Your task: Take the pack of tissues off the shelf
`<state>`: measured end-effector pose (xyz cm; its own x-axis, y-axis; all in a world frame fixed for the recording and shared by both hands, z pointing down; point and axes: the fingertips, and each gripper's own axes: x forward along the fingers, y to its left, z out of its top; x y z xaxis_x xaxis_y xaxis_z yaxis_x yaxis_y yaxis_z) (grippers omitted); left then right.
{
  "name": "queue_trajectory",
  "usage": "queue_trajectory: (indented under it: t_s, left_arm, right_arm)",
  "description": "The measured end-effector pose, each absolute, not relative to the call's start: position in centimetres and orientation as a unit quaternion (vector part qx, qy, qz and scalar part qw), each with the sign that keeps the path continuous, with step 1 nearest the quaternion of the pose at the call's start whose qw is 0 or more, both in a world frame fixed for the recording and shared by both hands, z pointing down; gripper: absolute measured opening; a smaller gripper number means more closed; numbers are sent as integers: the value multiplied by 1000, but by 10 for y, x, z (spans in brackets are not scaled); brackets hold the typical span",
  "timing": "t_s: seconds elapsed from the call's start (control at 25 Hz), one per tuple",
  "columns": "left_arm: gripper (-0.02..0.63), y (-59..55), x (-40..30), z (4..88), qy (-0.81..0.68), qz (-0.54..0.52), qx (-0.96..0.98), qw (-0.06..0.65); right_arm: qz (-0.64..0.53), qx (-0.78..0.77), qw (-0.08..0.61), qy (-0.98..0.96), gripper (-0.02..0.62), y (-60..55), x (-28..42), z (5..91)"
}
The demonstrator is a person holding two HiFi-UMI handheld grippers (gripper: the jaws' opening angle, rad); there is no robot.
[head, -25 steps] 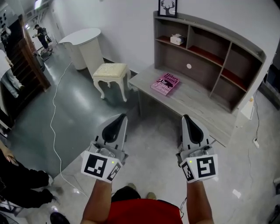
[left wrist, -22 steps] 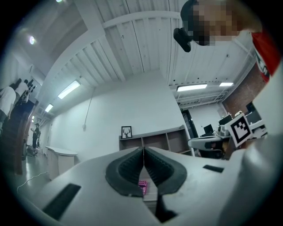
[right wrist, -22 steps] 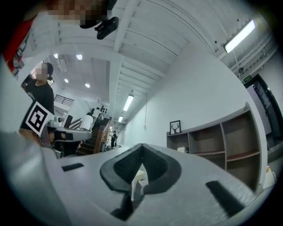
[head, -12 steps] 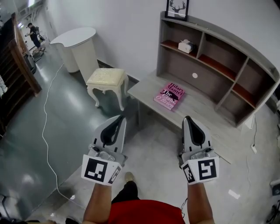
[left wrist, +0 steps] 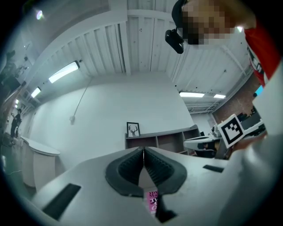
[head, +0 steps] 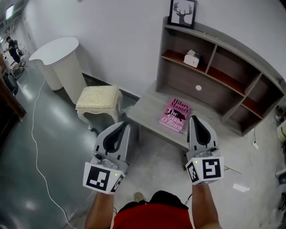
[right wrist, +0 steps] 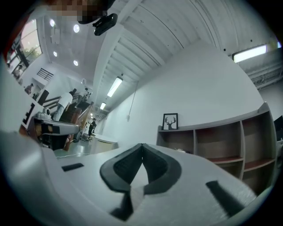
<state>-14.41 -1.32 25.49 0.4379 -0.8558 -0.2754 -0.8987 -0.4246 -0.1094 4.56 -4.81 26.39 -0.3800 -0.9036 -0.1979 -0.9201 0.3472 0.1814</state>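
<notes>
The pack of tissues [head: 191, 59], a small white box, sits in the upper left compartment of the grey shelf unit [head: 250, 62] on the desk. In the right gripper view a small white speck [right wrist: 180, 151] shows in that same compartment. Both grippers hover side by side in front of the desk, well short of the shelf. My left gripper [head: 119, 128] [left wrist: 143, 152] is shut with nothing in it. My right gripper [head: 196, 121] [right wrist: 142, 148] is shut and empty too.
A pink book [head: 174, 115] lies on the grey desk [head: 147, 106]. A framed deer picture [head: 182, 12] stands on top of the shelf unit. A cream stool [head: 98, 99] and a white round counter [head: 60, 60] stand to the left. A white cable [head: 35, 147] trails over the floor.
The desk and shelf have drawn closer and shifted under the grippers as I stepped forward. Both grippers stayed shut and kept their spacing.
</notes>
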Motion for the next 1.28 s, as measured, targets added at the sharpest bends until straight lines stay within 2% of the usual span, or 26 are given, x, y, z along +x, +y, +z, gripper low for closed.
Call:
queue_trajectory:
  t_s: [0.28,0.56,0.92,1.28]
  left_arm:
    - [9,-102,-152,262,495,94,-857,109]
    - [9,-217,-138,268,476,83,-868,113]
    - [9,-344,-104,272,445,78,-886,103]
    - [9,-407,-80,274,377,73,-919,87]
  right_arm:
    - [118,-613,17,781,30,-149,47,274]
    - [112,-663,15,740,126,-266,72,278]
    - [63,-720,-18,691,356,-406,118,293]
    - [-6,-767,-60,639,503,-486,147,313]
